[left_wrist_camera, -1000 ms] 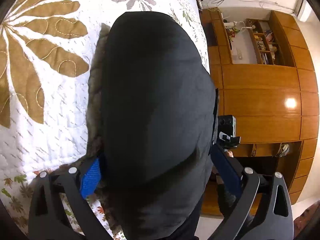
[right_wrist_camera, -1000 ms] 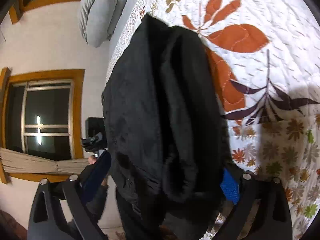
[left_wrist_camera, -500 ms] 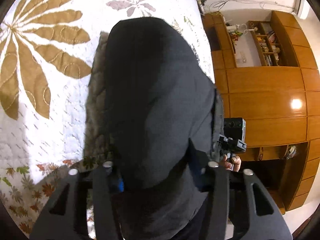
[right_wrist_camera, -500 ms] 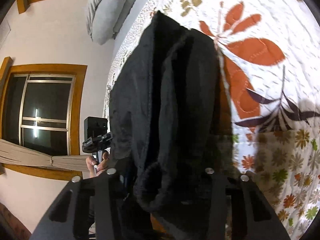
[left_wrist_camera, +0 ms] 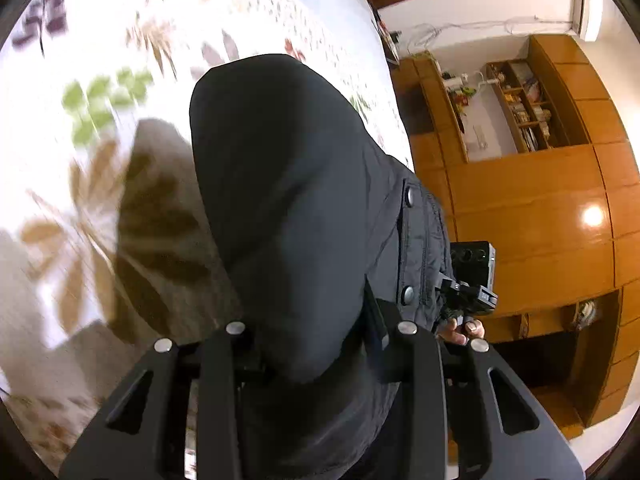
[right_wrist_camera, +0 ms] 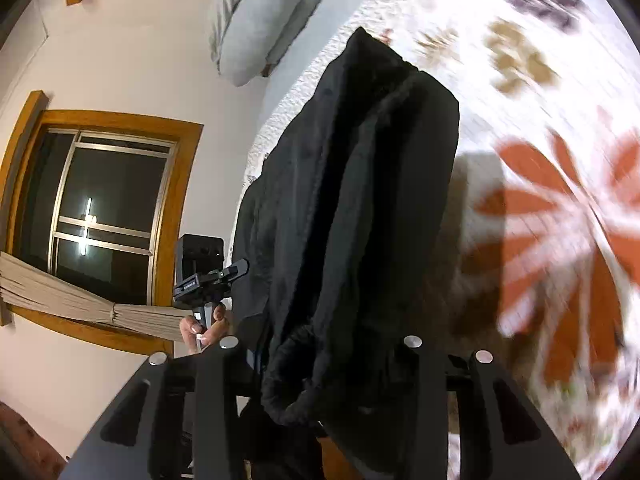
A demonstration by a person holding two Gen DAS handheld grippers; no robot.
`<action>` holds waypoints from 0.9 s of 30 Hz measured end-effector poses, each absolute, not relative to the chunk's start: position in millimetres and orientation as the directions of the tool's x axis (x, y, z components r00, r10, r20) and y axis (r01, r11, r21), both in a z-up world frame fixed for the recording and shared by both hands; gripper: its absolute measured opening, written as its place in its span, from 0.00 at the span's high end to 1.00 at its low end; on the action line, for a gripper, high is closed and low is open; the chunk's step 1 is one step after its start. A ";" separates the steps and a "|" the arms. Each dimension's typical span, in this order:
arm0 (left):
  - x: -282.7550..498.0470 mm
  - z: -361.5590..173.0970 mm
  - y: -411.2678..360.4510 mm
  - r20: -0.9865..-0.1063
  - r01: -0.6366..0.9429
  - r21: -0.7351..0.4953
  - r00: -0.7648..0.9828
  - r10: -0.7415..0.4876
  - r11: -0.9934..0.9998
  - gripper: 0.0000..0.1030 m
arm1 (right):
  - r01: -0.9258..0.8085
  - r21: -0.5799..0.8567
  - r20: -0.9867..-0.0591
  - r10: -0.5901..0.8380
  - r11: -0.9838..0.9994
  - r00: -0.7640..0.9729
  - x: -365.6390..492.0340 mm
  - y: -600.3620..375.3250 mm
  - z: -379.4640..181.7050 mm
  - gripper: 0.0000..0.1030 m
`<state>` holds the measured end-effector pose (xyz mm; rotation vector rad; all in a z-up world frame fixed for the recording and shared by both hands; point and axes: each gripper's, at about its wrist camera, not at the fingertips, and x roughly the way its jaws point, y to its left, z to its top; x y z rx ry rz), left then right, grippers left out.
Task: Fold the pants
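Two black two-finger grippers, left (left_wrist_camera: 316, 332) and right (right_wrist_camera: 320, 344), jaws just closing, each pinching thick black padded pants (left_wrist_camera: 288, 200) above white floral quilted bedspread (left_wrist_camera: 100, 60).

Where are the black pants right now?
The black pants fill the middle of both wrist views, clamped in the left gripper and right gripper above the floral bedspread.

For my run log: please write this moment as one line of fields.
stage: lifting | left gripper: just closed on black pants | right gripper: shut on pants | pants: partly raised above floral quilt
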<state>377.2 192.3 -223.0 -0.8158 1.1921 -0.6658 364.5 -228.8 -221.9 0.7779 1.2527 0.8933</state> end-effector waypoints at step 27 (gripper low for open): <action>535.8 -286.8 314.6 -0.637 -0.143 -0.768 0.275 -0.721 0.624 0.58 | -0.117 0.828 -0.551 0.834 0.549 0.016 572.1 -94.2 -290.2 0.54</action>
